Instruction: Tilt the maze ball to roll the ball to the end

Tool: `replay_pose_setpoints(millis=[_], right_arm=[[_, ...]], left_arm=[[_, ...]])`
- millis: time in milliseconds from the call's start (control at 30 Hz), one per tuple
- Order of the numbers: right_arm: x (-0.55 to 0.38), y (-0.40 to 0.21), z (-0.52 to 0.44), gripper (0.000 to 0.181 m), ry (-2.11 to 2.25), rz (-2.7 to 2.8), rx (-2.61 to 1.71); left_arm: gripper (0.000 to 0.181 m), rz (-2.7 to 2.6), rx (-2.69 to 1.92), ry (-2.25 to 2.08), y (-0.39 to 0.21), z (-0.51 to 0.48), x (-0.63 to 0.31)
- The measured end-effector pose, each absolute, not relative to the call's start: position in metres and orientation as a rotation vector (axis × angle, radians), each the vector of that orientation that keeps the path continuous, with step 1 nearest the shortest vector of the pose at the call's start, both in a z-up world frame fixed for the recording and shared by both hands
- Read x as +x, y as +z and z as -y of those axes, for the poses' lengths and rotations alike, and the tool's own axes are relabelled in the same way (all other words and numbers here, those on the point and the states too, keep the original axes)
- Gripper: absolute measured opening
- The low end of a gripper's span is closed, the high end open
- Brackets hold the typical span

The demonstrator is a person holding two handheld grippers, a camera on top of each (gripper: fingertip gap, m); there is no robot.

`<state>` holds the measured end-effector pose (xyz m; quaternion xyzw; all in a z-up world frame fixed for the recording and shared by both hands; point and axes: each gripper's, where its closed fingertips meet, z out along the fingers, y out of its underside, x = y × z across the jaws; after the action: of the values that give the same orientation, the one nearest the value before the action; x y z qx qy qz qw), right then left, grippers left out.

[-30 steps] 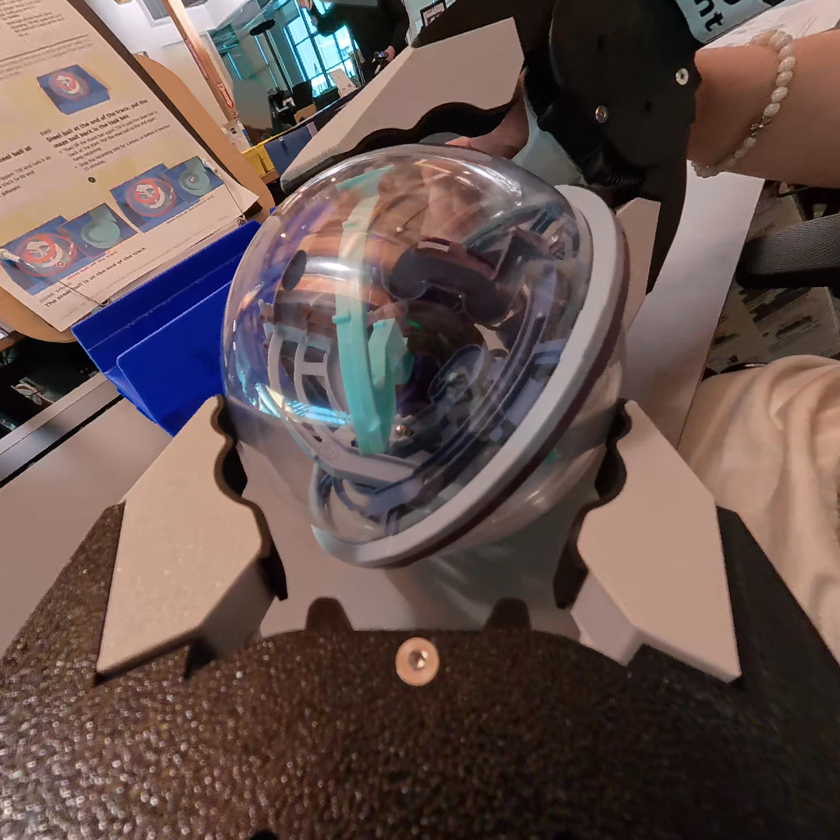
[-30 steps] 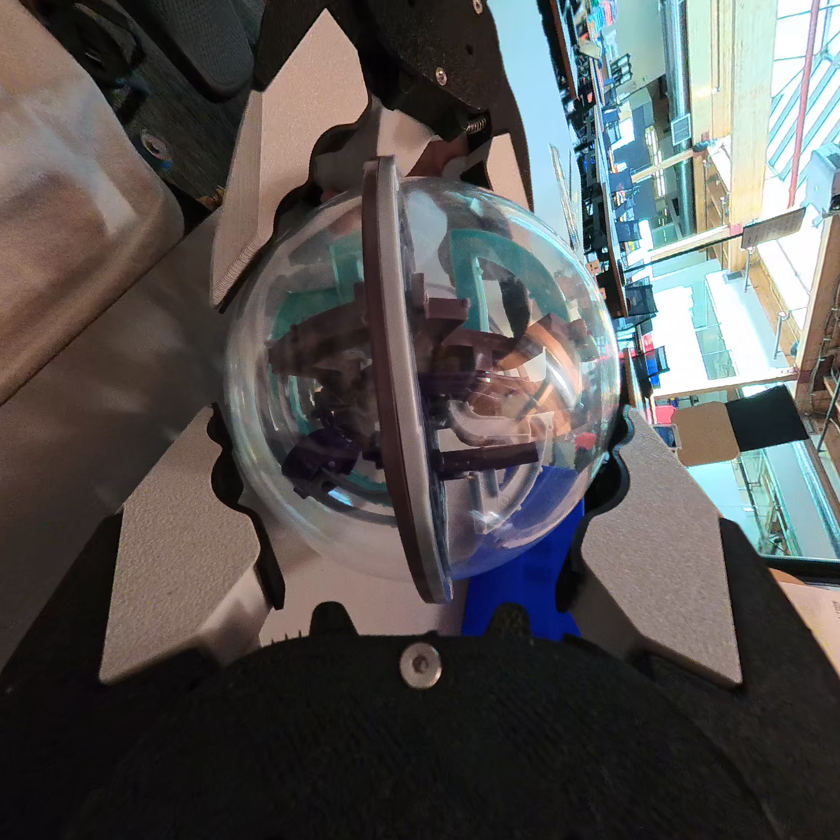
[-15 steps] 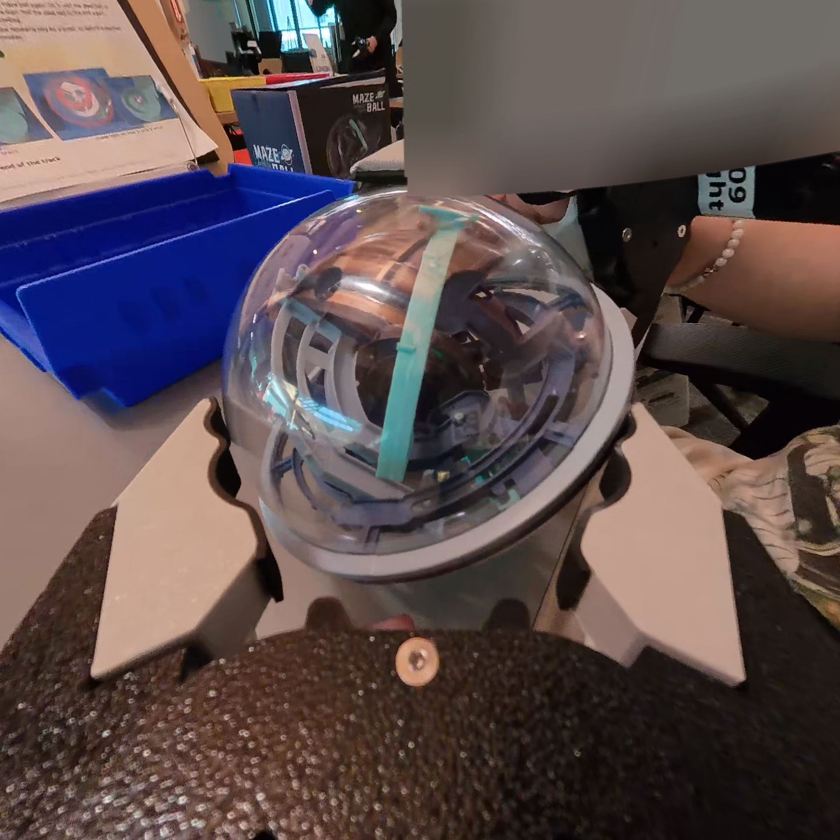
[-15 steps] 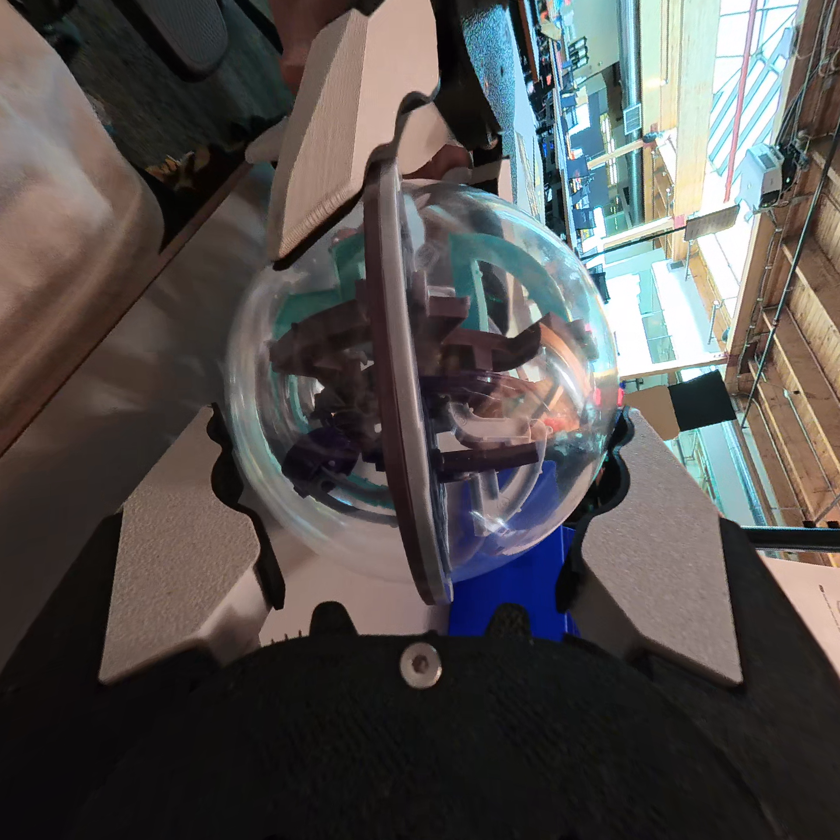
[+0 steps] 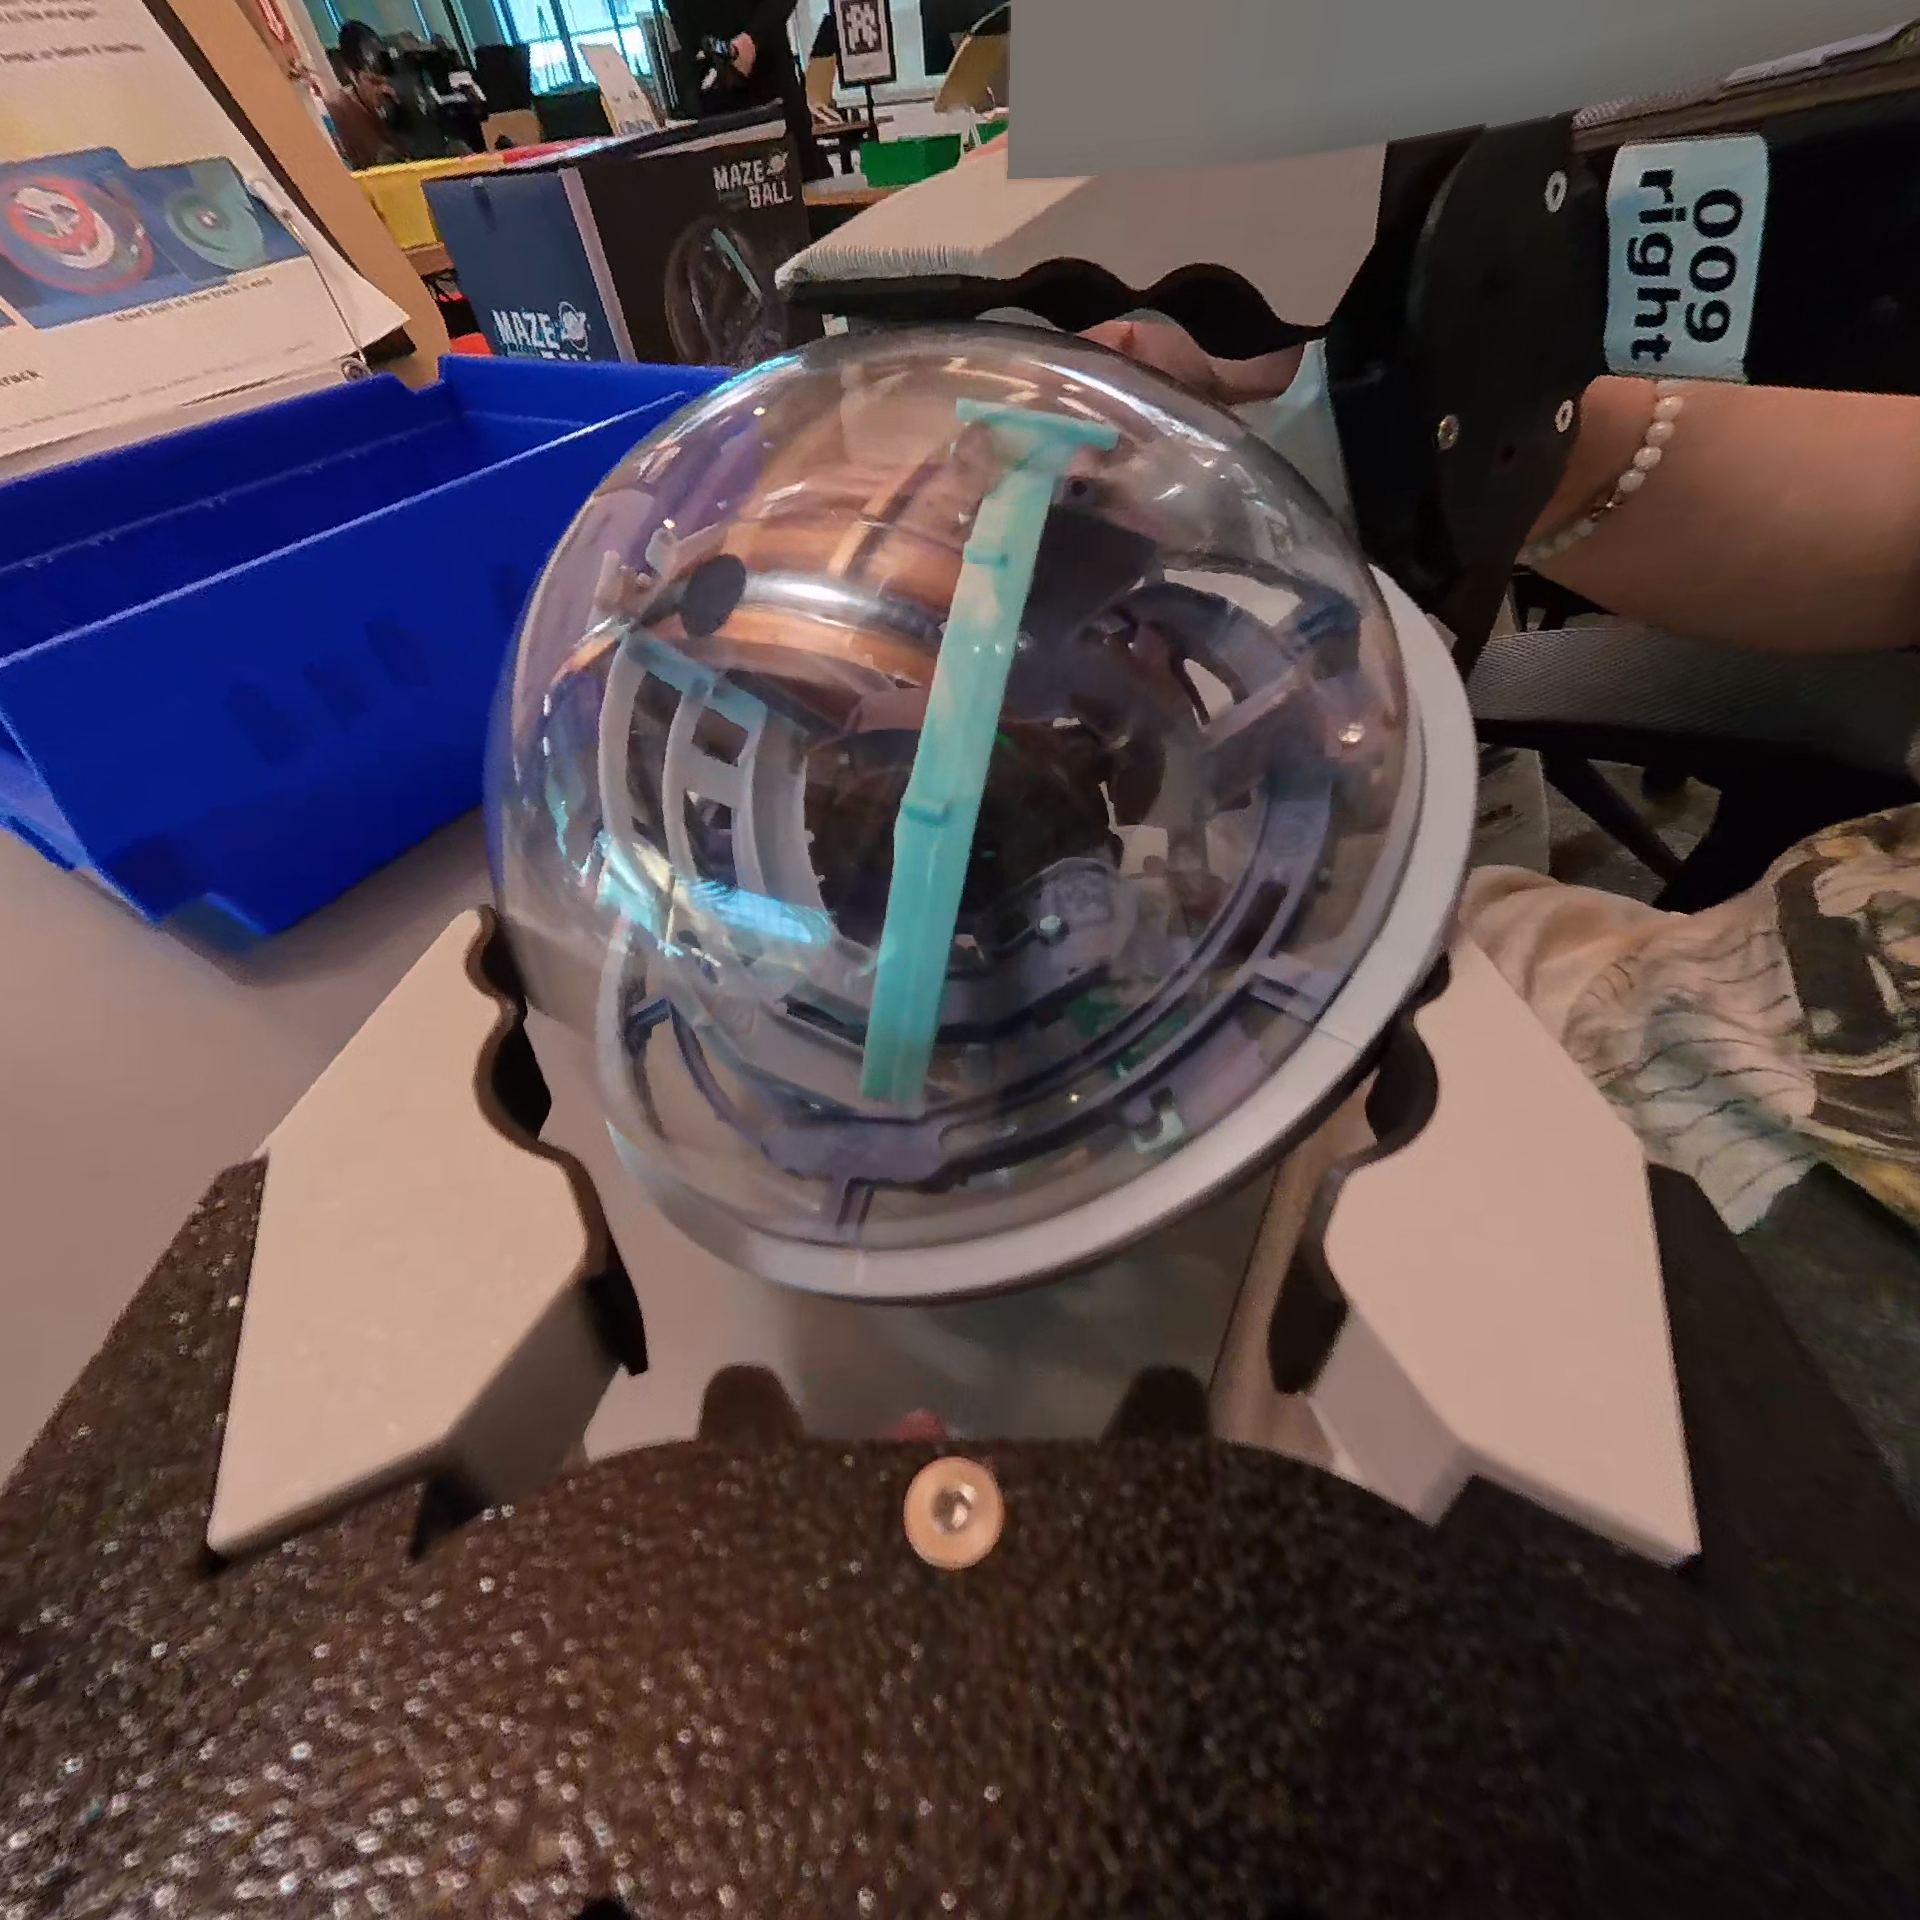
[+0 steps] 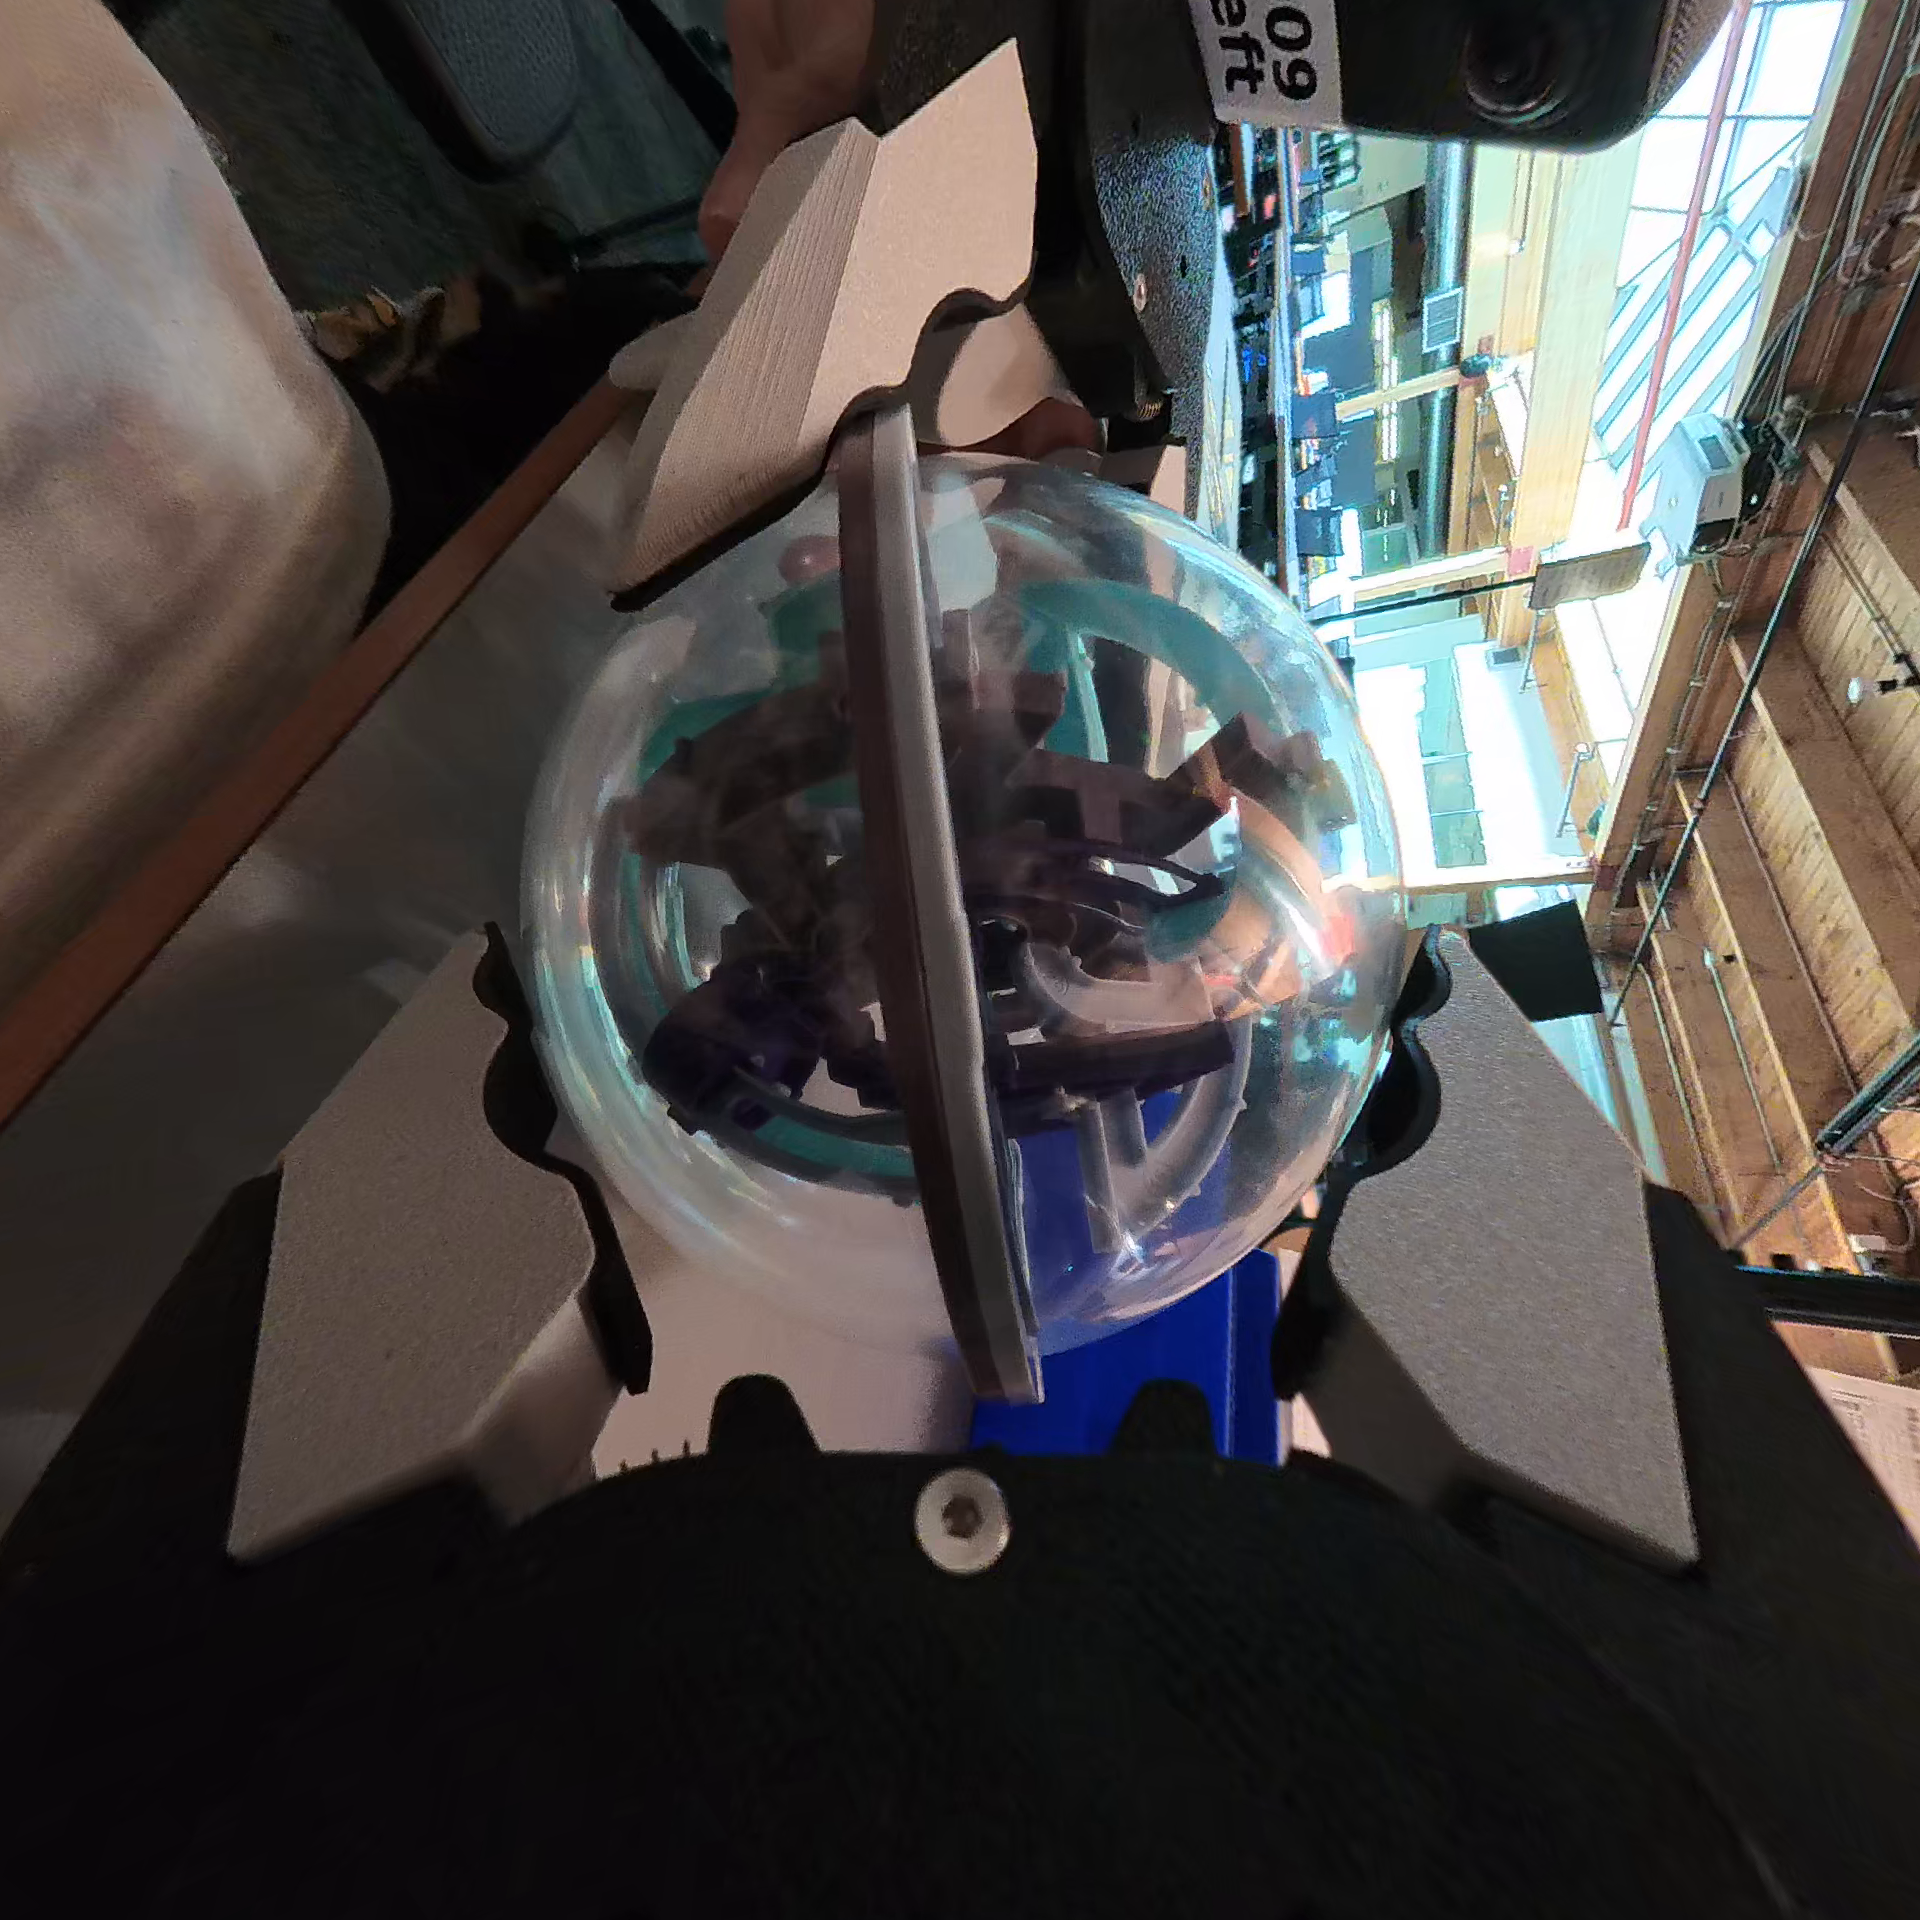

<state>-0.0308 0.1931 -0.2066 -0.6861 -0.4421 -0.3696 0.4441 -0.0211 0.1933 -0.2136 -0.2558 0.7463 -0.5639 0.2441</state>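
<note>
Between both claws [image 5: 961, 1039] sits the maze ball [image 5: 966, 790], seemingly gripped.

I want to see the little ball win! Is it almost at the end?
Done: both grippers, left and right, have the maze ball clamped and lifted off the table. In hand: it is held tilted. Left: I cannot spot the little ball on the tracks, so I can't tell how far it must roll.

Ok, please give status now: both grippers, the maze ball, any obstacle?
Left gripper and right gripper both shut on maze ball, held off the table. Small ball inside not spotted. Blue bin beside, apart.
</note>
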Motion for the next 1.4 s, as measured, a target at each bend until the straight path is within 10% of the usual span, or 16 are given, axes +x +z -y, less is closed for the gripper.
replay_pose_setpoints(millis=[1400], right_arm=[[-0.032,-0.208,-0.179,0.157,-1.092,1.002,-1.652]], left_arm=[[0.157,-1.988,-1.148,-1.692,-0.203,-0.178,-0.02]])
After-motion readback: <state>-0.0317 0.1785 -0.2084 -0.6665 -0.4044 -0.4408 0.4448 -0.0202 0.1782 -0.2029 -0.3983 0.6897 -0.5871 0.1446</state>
